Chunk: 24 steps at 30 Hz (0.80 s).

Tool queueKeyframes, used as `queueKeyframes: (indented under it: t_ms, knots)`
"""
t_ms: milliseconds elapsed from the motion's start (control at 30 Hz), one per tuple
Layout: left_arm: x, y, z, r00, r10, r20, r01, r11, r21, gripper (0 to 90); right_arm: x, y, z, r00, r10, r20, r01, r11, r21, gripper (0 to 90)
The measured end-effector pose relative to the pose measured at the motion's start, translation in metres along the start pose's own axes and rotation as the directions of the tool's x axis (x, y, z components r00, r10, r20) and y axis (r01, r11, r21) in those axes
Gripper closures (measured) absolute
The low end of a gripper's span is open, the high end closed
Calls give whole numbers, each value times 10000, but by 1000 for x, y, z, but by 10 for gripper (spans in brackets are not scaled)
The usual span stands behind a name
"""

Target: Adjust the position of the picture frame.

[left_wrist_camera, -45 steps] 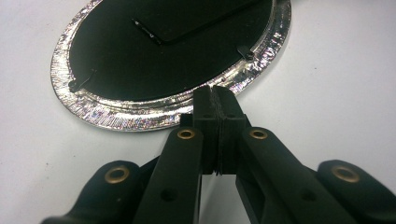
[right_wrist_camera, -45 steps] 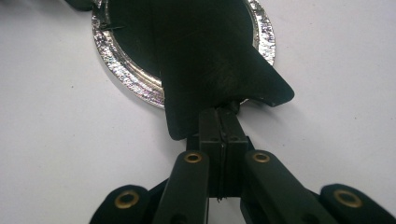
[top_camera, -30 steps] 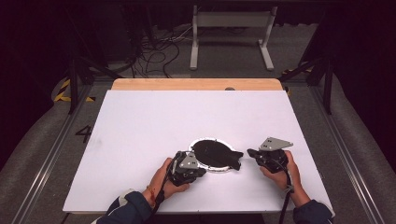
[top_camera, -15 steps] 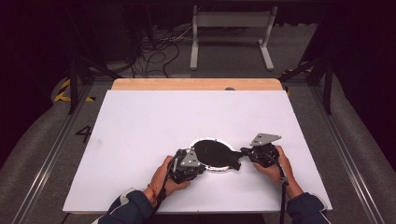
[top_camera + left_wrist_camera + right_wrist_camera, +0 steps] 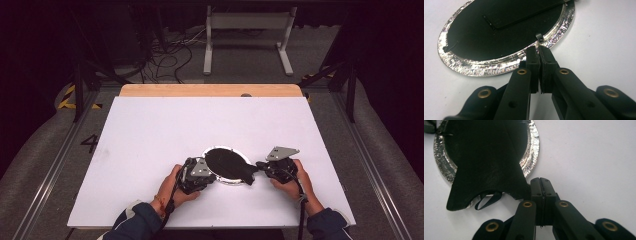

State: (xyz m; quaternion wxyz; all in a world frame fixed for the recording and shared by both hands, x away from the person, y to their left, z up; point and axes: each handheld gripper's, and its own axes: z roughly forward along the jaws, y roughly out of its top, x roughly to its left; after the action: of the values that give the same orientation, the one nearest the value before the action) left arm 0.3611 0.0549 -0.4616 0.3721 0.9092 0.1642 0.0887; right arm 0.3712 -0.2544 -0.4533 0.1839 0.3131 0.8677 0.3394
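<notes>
On the left, my left claw (image 5: 209, 172) sits at the near-left rim of the silver disc (image 5: 220, 151), and in the left gripper view its jaws are pressed together right at that rim by a small black tab (image 5: 539, 37); whether they pinch the edge or just touch it I cannot tell; the disc itself lies flat on the white table (image 5: 150, 130), near the front edge and a little right of middle; over it lies the black cloth (image 5: 227, 164), covering most of the shiny face and trailing off toward the right; on the right, my right claw (image 5: 260, 165) has its jaws closed tight on the corner of that cloth, as the right gripper view (image 5: 541, 182) shows, with a thin loop (image 5: 487, 199) hanging from the hem just beside; I judge the step in hand to be drawing the cloth over or off the disc while the left side steadies it; the next move calls for a slow, level pull with the right, keeping the left firm so the disc does not slide.
</notes>
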Motion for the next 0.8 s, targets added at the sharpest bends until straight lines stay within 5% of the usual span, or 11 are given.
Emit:
queueKeyframes:
  t_ms: [500, 800]
  knots:
    - [23, -11, -6, 9961, -789, -386, 779, 9966, -275, 873, 26, 2, -2, 9983, -318, -497, 316, 9995, -42, 900]
    - [34, -16, -9, 9895, -1260, -705, 1234, 9915, -403, 869, 44, 3, -2, 9903, -614, -1248, 605, 9981, -112, 900]
